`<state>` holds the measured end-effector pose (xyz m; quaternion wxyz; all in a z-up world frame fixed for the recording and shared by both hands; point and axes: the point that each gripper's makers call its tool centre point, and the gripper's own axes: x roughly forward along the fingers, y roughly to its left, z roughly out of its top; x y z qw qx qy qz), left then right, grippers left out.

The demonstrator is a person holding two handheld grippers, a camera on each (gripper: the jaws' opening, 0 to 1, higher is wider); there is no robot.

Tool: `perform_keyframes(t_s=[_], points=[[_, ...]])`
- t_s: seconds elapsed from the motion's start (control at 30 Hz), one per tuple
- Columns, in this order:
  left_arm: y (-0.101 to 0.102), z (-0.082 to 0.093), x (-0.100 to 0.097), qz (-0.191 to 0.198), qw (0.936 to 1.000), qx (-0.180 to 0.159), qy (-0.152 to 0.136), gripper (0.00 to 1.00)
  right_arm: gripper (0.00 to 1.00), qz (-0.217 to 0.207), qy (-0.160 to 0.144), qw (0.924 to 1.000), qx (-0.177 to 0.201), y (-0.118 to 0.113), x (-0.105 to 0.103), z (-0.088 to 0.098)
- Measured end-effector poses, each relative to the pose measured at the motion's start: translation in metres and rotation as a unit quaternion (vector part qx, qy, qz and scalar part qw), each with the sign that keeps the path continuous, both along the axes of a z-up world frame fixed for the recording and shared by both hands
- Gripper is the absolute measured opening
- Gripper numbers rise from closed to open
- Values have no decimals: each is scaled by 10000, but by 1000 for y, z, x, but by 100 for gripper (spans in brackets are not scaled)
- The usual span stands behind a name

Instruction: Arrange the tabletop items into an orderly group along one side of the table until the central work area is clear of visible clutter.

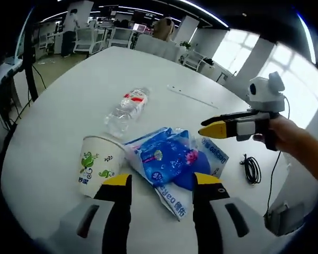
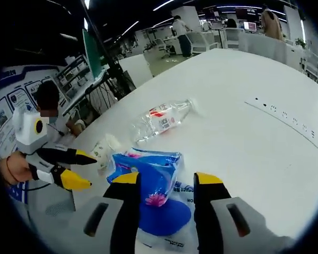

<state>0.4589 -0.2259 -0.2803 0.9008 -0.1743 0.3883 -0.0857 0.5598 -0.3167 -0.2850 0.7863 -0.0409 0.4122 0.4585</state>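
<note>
A clear plastic bottle [image 1: 127, 108] with a red-and-white label lies on its side on the white table [image 1: 58, 106]. A paper cup [image 1: 98, 164] with green print stands just left of my left gripper [image 1: 161, 182], which is open. Crumpled blue plastic packets [image 1: 169, 156] lie ahead between its jaws. My right gripper [image 1: 209, 125] comes in from the right, just above the packets. In the right gripper view my right gripper [image 2: 167, 180] is open, hovering over the blue packets [image 2: 151, 172]. The bottle [image 2: 161, 119] lies beyond, the cup [image 2: 103, 148] to the left, beside my left gripper [image 2: 84, 170].
A coiled black cable [image 1: 250, 169] lies on the table to the right of the packets. A thin seam with small dots [image 2: 283, 119] crosses the table beyond the bottle. Chairs and desks [image 1: 95, 37] stand past the far edge. A person [image 2: 47, 106] sits at the table's left side.
</note>
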Motion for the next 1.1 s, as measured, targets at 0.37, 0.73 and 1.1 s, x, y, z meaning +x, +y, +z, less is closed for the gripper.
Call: perform_keyframes(t_s=[0.37,0.73,1.1], points=[[4,-24,8,219,9995,-46,243,29,29,-5,153,9998,-119,0,3,-23],[3,-39,10,274,9987,-57,419,17,10,48,306,9991,-277,0,-4,-41],[3,-43,9,167,9989,41,445,7,0,68,408,9988,-256,3,-14,-38]])
